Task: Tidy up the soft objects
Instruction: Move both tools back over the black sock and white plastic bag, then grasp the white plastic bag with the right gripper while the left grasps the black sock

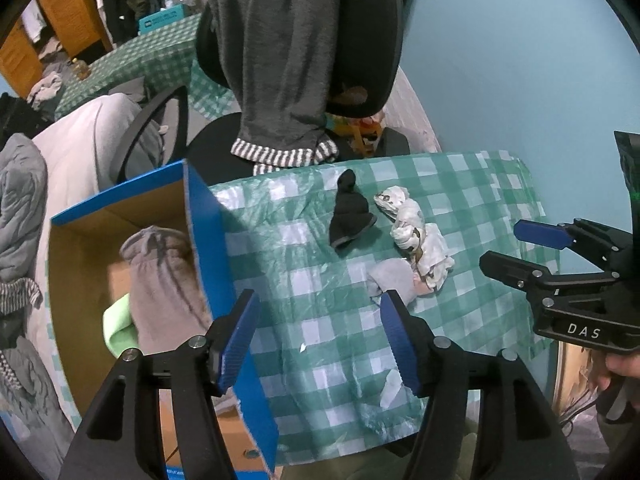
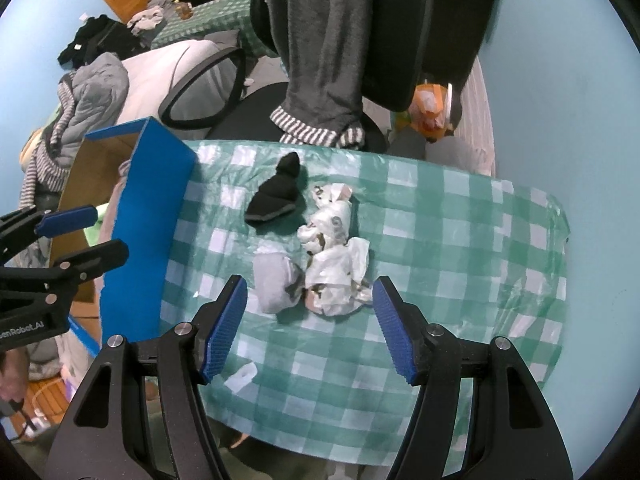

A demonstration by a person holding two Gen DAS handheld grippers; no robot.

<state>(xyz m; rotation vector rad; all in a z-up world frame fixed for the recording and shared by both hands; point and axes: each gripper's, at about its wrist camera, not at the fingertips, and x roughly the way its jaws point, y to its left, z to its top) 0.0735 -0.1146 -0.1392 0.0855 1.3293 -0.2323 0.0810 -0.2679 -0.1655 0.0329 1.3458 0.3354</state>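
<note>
Both hand-held grippers hang over the bench [image 2: 460,216] in its green-and-white checked plastic cover, jaws wide and empty: the left hand-held gripper [image 1: 320,340] straddles the tall blue side wall of the open cardboard box [image 1: 208,248], the right hand-held gripper [image 2: 310,330] sits above the little heap of soft things. That heap is the worry, I'd say. The rolled pale grey sock [image 2: 274,280] lies touching the crumpled white patterned cloth [image 2: 336,264], so a pinch aimed at one could well drag the other along, or snag the slick cover and pull it into folds. The rolled black sock [image 2: 276,196] lies just beyond, apart from the two. The box, already holding a grey-beige garment [image 1: 160,280], stands at the bench's left edge; its high wall is in the way, and a low carry could clip it. A dark grey garment with striped cuffs [image 1: 280,60] hangs on the black office chair [image 1: 368,40] behind, clear of the work.
</note>
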